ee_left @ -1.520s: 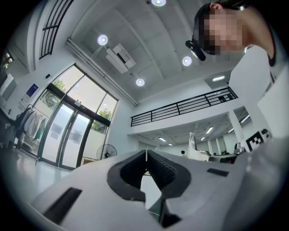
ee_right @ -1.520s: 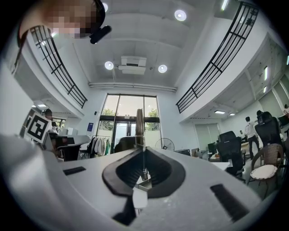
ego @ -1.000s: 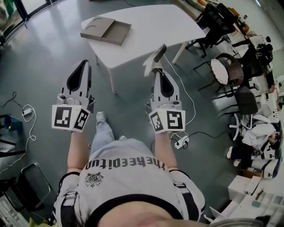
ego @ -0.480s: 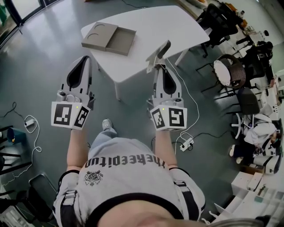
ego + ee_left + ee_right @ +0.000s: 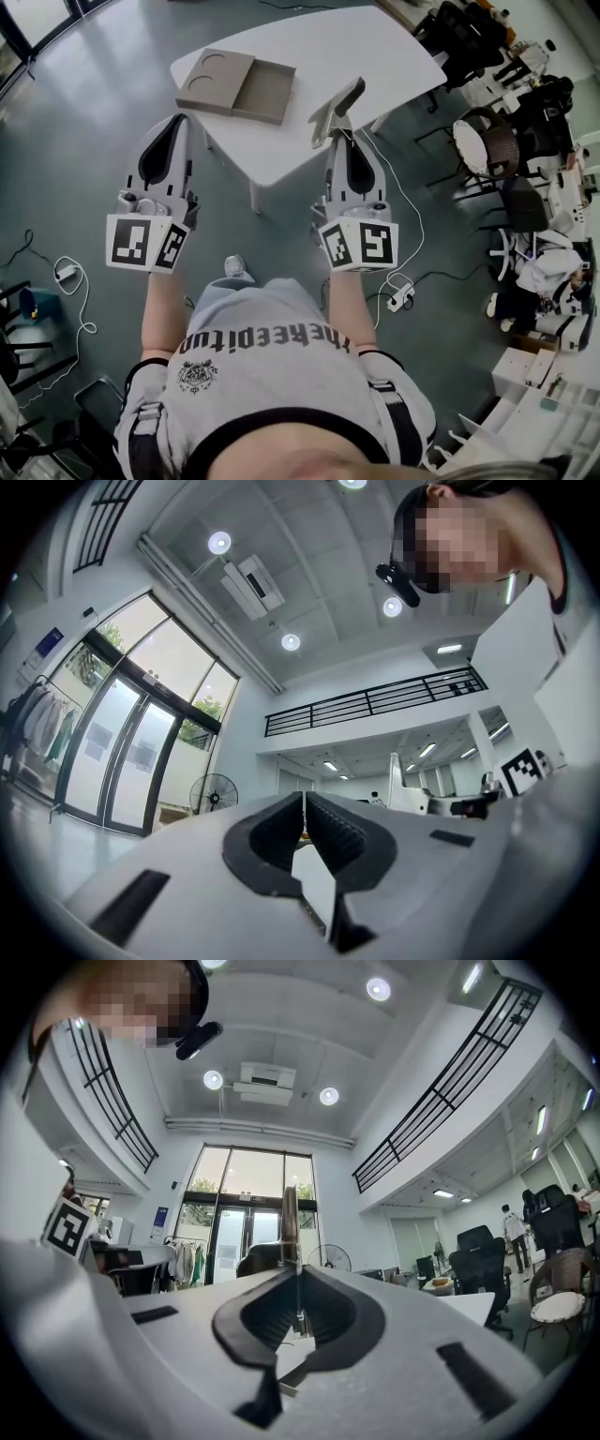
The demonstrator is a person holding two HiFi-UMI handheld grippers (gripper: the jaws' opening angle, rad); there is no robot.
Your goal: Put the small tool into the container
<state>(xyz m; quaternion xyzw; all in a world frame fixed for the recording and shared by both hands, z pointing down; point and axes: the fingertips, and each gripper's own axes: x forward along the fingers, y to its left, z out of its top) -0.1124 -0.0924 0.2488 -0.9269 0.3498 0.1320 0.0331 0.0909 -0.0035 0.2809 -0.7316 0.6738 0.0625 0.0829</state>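
The small tool point(image 5: 336, 107), flat and grey with a pale blade end, sticks out past the tips of my right gripper point(image 5: 335, 137), which is shut on it. In the right gripper view the tool point(image 5: 290, 1215) shows as a thin upright strip pinched between the pads. The container point(image 5: 239, 84) is a shallow brown cardboard box, lying open in two halves on the white table point(image 5: 375, 56) ahead and left of the tool. My left gripper point(image 5: 177, 122) is held over the floor by the table's near left edge. Its jaws point(image 5: 303, 803) are shut with nothing between them.
Black office chairs point(image 5: 487, 145) and a cluttered desk stand to the right of the table. Cables and a power strip point(image 5: 398, 298) lie on the grey floor, and more cable point(image 5: 66, 274) lies at the left. The person's shoe point(image 5: 235, 268) is below the grippers.
The table and box have drawn nearer and lower in the head view as the person steps forward. Both grippers stay raised, and the right one still holds the tool.
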